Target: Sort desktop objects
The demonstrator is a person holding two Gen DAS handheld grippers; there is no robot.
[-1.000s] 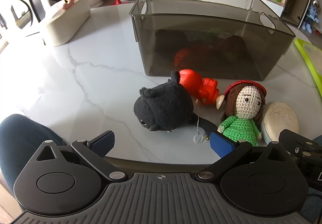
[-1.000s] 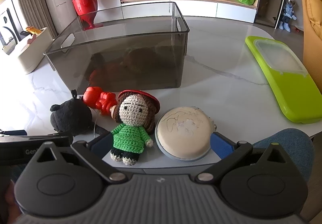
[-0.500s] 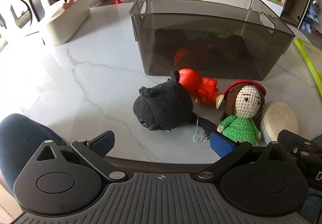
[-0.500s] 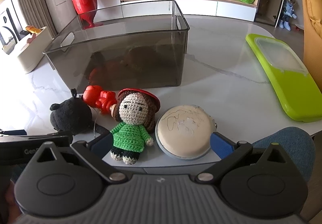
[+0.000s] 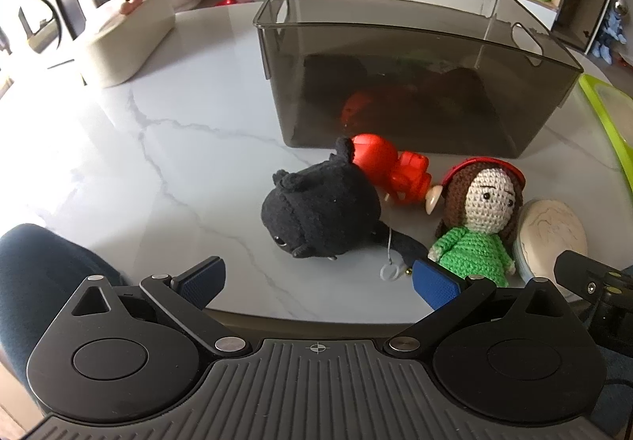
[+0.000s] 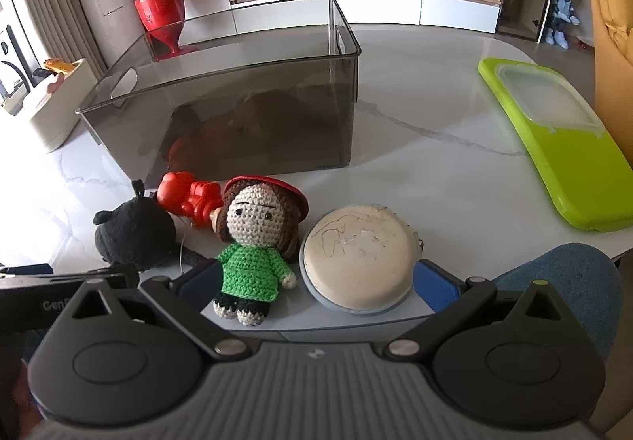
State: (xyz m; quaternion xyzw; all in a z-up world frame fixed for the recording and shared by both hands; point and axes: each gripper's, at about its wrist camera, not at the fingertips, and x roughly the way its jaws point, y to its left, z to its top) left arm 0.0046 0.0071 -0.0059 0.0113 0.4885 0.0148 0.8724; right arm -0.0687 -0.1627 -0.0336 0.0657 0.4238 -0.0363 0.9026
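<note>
Nearest the cameras, the left hand-held gripper (image 5: 316, 280) and the right hand-held gripper (image 6: 312, 280) both hang at the near edge of the white marble worktop (image 5: 158, 147), each with its 2 blue-padded fingers spread wide apart and holding nothing. Just beyond the left hand-held gripper lies a black plush toy (image 5: 320, 210), its cord and small white ring (image 5: 391, 272) trailing toward the edge. In the right wrist view, a crocheted doll (image 6: 255, 238) in a green top and red hat sits between the fingers of the right hand-held gripper, and a round cream pouch (image 6: 360, 256) rests just beside it on the right, close to the right finger. Behind the black plush toy and the crocheted doll lies a red plastic toy (image 5: 391, 167), touching the black plush toy. Farther back stands a smoky transparent bin (image 5: 415, 84), open at the top, with dark and reddish items dimly visible inside; what they are cannot be told. A green lid (image 6: 554, 139) lies flat to the right of the smoky transparent bin, well apart from it, and a cream box (image 5: 126, 33) sits at the far left.
</note>
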